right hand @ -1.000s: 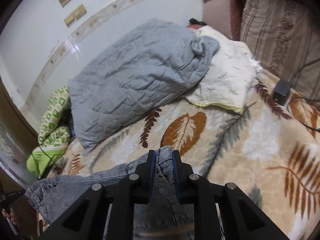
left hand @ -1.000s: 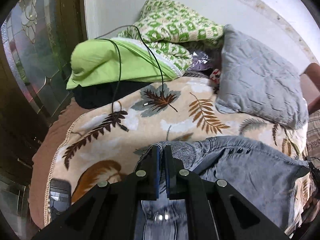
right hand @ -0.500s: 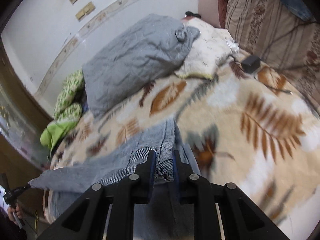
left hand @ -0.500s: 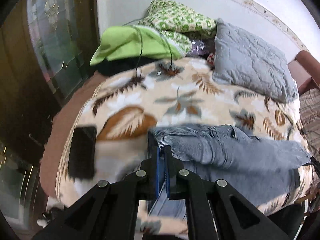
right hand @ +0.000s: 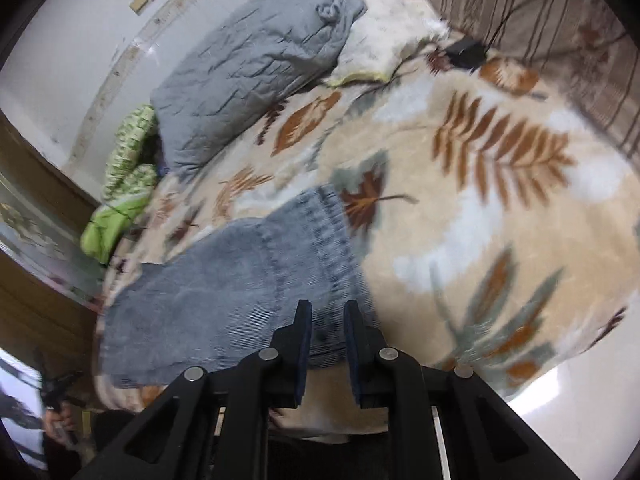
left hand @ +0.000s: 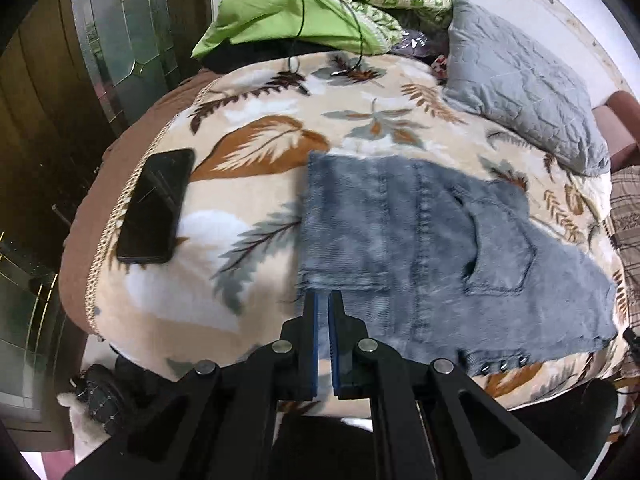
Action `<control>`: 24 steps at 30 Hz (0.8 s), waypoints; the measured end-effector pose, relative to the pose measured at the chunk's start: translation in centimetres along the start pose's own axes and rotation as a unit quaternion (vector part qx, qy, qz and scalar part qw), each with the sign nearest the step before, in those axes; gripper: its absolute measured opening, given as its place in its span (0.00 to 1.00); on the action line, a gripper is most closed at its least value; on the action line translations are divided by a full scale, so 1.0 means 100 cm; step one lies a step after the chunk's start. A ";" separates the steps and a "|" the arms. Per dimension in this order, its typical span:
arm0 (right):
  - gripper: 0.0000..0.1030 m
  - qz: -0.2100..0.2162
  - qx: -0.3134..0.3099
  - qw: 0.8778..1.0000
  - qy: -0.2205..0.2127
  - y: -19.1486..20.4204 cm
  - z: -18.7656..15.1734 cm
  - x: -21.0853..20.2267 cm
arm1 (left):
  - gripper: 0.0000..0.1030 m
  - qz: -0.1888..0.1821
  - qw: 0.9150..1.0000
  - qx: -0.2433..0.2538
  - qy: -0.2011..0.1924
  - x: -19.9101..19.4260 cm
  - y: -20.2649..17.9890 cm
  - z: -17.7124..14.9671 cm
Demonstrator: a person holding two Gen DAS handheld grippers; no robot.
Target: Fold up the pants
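Observation:
Grey-blue jeans (left hand: 420,240) lie folded flat on the leaf-print blanket (left hand: 240,152), back pocket up. My left gripper (left hand: 323,300) is shut at the near left corner of the jeans, with the hem pinched at its tips. In the right wrist view the jeans (right hand: 240,292) spread to the left. My right gripper (right hand: 328,308) hovers over their near right edge. Its jaws are opening, and the cloth lies flat under the gap, not pressed by the pads.
A black phone (left hand: 156,204) lies near the blanket's left edge. A grey quilted pillow (left hand: 520,80) and green bedding (left hand: 272,16) with a black cable (left hand: 356,36) sit at the back. A black charger (right hand: 466,52) lies far right, near a striped cushion (right hand: 540,20).
Both grippers pulled the jeans' edge toward the near side and down. The cloth that hung bunched from the jaws now lies flat and folded. The right jaws have parted slightly.

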State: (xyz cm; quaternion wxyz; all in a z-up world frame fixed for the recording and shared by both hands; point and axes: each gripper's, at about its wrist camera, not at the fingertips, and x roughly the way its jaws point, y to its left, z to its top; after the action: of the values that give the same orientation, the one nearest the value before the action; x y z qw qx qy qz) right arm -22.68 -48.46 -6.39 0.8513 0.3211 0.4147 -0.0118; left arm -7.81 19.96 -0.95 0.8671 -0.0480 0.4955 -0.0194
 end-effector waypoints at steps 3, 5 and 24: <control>0.30 0.007 0.009 1.000 0.015 0.001 -0.004 0.006 | 0.14 -0.008 1.000 0.011 -0.007 -0.003 -0.013 -0.001; 0.34 0.004 0.013 1.000 0.021 -0.001 -0.007 0.009 | 0.39 -0.007 1.000 0.021 -0.017 -0.006 -0.022 -0.003; 0.51 0.223 0.029 0.958 0.178 0.139 -0.065 0.110 | 0.53 -0.134 0.982 0.136 0.005 0.024 -0.189 -0.061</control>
State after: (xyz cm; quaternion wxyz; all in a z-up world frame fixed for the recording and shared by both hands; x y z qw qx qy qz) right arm -16.06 -31.10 -9.68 0.7351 0.4267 0.4767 0.2243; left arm -11.61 0.61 -4.20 0.8525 0.0051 0.4819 -0.2027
